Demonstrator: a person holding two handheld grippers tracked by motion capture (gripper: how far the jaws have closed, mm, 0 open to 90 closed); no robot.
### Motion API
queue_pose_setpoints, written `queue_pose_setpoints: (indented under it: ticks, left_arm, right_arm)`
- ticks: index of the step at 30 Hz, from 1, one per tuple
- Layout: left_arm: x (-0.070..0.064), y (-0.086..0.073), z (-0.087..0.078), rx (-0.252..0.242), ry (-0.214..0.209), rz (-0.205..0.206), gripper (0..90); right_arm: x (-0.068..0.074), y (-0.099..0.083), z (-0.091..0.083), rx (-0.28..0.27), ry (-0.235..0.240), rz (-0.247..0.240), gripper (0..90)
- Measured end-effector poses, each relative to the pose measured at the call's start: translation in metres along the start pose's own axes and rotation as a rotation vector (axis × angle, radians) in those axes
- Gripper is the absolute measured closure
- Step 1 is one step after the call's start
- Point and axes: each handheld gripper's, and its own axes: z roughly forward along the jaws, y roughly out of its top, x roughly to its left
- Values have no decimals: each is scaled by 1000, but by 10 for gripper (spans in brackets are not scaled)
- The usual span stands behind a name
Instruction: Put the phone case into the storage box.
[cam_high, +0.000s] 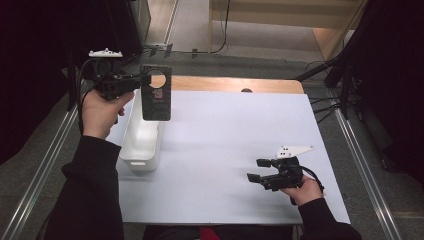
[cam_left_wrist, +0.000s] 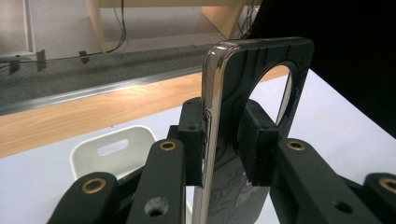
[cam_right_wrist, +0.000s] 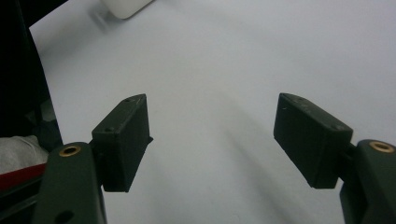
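Lighting's pretty uneven from up top: the white table (cam_high: 225, 150) is bright and a bit washed out while both sides of the room drop to near black, and my sleeves are just dark blobs with no detail. In my left gripper view the phone case (cam_left_wrist: 243, 116) I'm holding catches a hard strip of glare down its shiny edge, and the white bin (cam_left_wrist: 116, 149) behind it goes soft. My right gripper view looks hazy, with faint smeary shadows on the tabletop and a blurred, blown-out top left corner.
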Motion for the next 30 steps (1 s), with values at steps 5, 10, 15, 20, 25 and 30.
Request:
queue_pose_setpoints:
  ticks: [5,10,15,20,25,30]
  left_arm:
    - [10,5,-4,-7,5,-17,719]
    - [19,4,-5,-15,21,-33,719]
    - [24,4,-4,-29,36,-29,720]
    - [29,6,-2,-30,53,-34,720]
    - [33,7,1,-33,67,-31,719]
    - [38,10,4,-47,71,-28,720]
  right_arm:
    - [1,1,1,-2,4,-7,262]
    - [1,2,1,-4,6,-9,262]
    - [1,3,2,0,10,-9,262]
    - [1,2,2,-1,9,-12,262]
    - [2,2,1,-1,8,-9,262]
    - [1,0,1,-1,2,-6,262]
